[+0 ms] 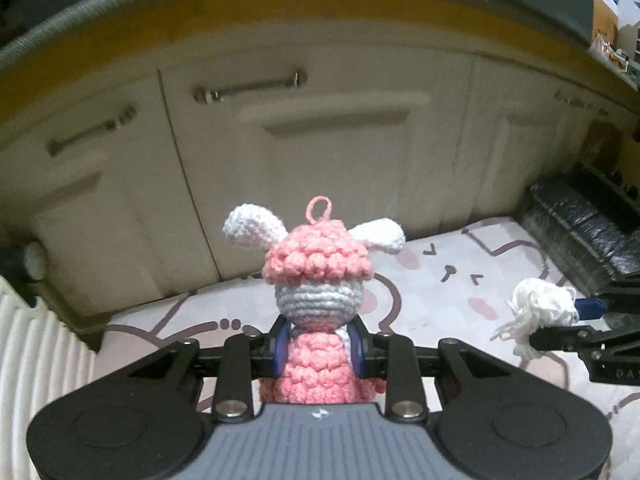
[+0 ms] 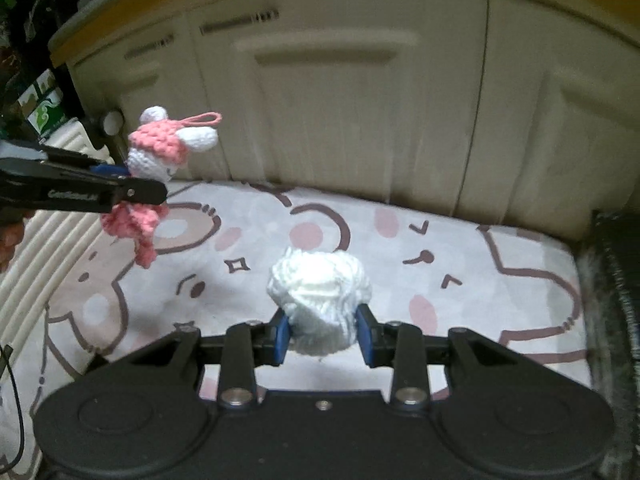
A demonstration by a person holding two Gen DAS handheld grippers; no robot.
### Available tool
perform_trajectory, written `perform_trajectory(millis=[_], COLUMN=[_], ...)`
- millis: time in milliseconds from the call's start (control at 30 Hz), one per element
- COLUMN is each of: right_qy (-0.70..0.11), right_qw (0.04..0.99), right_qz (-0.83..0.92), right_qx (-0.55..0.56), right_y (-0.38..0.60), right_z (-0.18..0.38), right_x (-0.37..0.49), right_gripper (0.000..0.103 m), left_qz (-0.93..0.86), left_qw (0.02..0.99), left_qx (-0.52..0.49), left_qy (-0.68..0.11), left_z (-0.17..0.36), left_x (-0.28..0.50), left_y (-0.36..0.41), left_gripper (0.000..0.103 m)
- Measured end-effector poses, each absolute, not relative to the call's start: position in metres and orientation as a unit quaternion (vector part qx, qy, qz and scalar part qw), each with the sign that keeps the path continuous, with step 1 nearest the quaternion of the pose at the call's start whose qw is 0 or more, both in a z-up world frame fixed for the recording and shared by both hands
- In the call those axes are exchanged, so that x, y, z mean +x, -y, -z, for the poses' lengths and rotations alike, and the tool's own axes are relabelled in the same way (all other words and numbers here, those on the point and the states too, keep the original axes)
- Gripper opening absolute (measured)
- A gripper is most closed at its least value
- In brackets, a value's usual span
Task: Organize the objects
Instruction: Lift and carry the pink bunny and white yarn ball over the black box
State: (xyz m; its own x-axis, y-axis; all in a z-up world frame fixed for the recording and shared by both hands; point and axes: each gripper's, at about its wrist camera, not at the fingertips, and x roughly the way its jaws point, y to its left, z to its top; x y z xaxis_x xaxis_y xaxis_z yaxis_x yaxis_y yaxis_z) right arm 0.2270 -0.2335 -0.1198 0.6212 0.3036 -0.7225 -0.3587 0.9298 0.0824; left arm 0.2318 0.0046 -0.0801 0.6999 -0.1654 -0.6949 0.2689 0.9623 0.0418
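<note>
I am holding both things in the air above the cartoon-printed pink and white mat (image 2: pixel 400 248) in front of the cream cabinet doors (image 1: pixel 320 140): my left tongs (image 1: pixel 320 354) are pinching the pink and white crocheted bunny doll (image 1: pixel 318 268) around its body, and my right tongs (image 2: pixel 325 334) are pinching the white ball of yarn (image 2: pixel 320 292). To do this well, I am judging that both grips should be kept steady and the tongs kept well apart. Each soft piece should be lowered until it rests on its spot before I release, so neither one rolls or tips.
</note>
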Motion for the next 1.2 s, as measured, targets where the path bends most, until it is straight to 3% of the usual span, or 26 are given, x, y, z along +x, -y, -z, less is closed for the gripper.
perform_trajectory(millis=[533,1200], right_qy=[-0.364,-0.371], right_qw=[0.918,0.915], right_qz=[-0.16,-0.159], right_qx=[-0.001,0.01], right_y=[0.231,0.226], right_z=[0.051,0.033], right_x=[0.153,0.093], right_gripper=[0.035,0.035], left_qz=[0.106,0.136], left_qw=[0.917,0.91], left_qx=[0.01,-0.063], left_qy=[-0.384,-0.385], left_z=[0.031,0.039], left_x=[0.146,0.08], left_y=[0.003,0.017], left_gripper=[0.032,0.032])
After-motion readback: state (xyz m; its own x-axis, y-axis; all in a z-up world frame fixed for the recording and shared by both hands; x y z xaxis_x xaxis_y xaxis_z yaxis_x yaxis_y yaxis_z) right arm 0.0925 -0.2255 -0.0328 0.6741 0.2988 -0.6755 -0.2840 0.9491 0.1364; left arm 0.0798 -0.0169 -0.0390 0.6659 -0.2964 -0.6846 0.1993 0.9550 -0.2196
